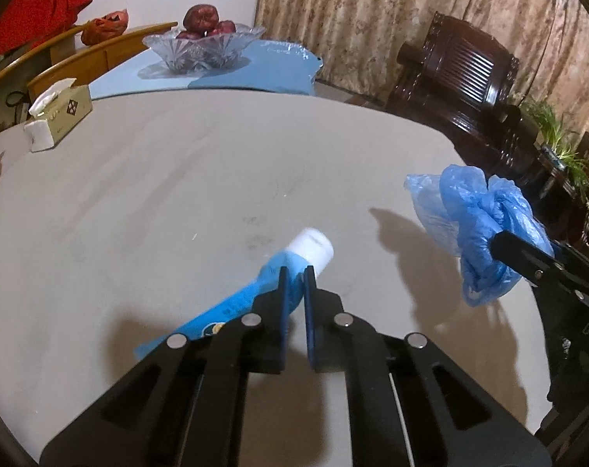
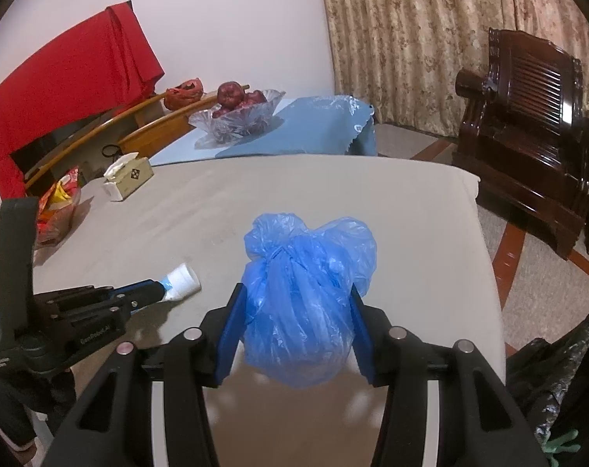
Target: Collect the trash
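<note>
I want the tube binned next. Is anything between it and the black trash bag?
Yes, likely. The left gripper is shut on the blue tube; the black trash bag lies off the table's right edge. The right gripper, gripping the blue plastic bag, hangs between them.

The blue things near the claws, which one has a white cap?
The blue tube, pinched in the left claw. Its white cap points away from the claw. The other blue thing, the knotted blue plastic bag in the right claw, has no cap.
</note>
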A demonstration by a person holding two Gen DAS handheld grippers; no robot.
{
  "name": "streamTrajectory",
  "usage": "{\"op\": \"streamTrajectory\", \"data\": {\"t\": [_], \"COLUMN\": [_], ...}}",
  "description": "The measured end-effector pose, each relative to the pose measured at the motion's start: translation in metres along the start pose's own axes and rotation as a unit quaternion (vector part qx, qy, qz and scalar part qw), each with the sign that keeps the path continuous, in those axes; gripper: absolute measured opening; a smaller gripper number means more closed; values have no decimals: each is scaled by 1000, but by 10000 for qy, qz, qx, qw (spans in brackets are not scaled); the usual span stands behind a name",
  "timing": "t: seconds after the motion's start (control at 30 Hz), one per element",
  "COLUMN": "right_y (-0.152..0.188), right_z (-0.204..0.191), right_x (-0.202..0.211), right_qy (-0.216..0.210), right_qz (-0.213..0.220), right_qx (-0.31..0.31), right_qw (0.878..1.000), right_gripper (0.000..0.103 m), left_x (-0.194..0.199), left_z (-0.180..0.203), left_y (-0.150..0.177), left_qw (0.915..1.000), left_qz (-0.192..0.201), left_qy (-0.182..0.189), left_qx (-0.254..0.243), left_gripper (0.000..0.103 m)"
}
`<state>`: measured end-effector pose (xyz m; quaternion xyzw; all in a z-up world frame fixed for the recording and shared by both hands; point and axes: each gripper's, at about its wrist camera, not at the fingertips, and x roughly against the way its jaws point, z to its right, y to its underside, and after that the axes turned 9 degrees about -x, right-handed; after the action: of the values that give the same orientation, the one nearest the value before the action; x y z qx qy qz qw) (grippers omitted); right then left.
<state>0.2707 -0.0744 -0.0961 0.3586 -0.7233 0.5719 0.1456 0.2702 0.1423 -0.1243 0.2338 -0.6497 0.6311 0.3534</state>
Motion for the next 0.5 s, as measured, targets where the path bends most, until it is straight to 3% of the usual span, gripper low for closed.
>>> {"op": "streamTrajectory", "data": {"t": [0.2,0.5], "right_y": [-4,1], "right_z": [0,4], "right_x": [20,51], "right_qy": [-8,5], "right_qz": [126,203], "right_qx": [21,-16], "right_qw": [9999,9998], "right_gripper": [49,49], "left_x": [19,45], "left_z": [14,42], "left_y": [-4,-3], "left_qw": [9998,9988], "left_qz": [139,291], "left_qy": [85,283], "left_qx": [-89,-273], "left_gripper": [0,0]}}
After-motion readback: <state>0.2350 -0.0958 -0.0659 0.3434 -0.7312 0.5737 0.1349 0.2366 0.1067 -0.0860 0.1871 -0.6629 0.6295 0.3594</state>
